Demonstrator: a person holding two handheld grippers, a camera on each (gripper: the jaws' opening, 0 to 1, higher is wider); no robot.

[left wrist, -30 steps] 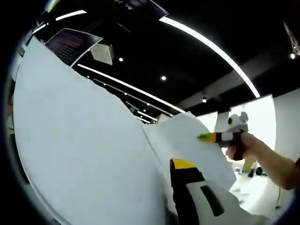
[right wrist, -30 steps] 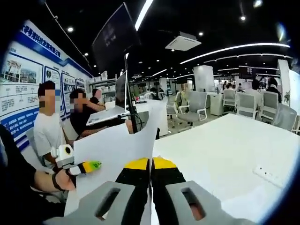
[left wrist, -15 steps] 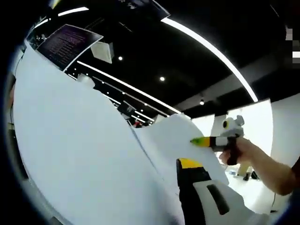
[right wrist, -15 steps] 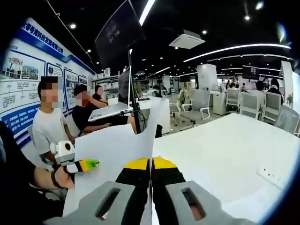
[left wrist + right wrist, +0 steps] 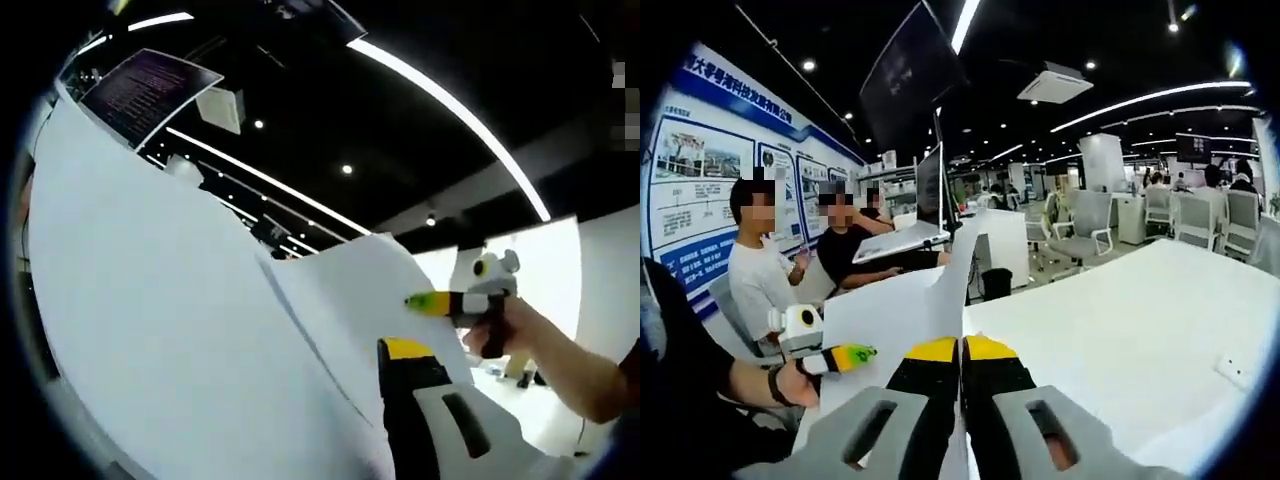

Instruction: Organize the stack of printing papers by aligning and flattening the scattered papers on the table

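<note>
White printing papers [image 5: 170, 300] are held up off the table, edge-on between the two grippers. In the left gripper view, my left gripper [image 5: 388, 350] is shut on the papers. One yellow-tipped finger [image 5: 405, 349] shows; the sheets hide the other. My right gripper [image 5: 428, 300], held in a person's hand, pinches the far edge of a sheet [image 5: 350, 290]. In the right gripper view, my right gripper [image 5: 962, 348] is shut on the papers [image 5: 890, 315], which rise upright between its jaws. To the left my left gripper [image 5: 852, 354] grips the same stack.
A white table [image 5: 1120, 320] stretches to the right, with a small white block [image 5: 1236, 366] near its right edge. Seated people, a laptop [image 5: 900, 240] and a monitor on a pole are at the left. Office chairs [image 5: 1090, 225] stand behind.
The papers stay gripped by both grippers. The far sheet in the left gripper view has straightened and dropped slightly. In the right gripper view, the left gripper has come a little closer.
</note>
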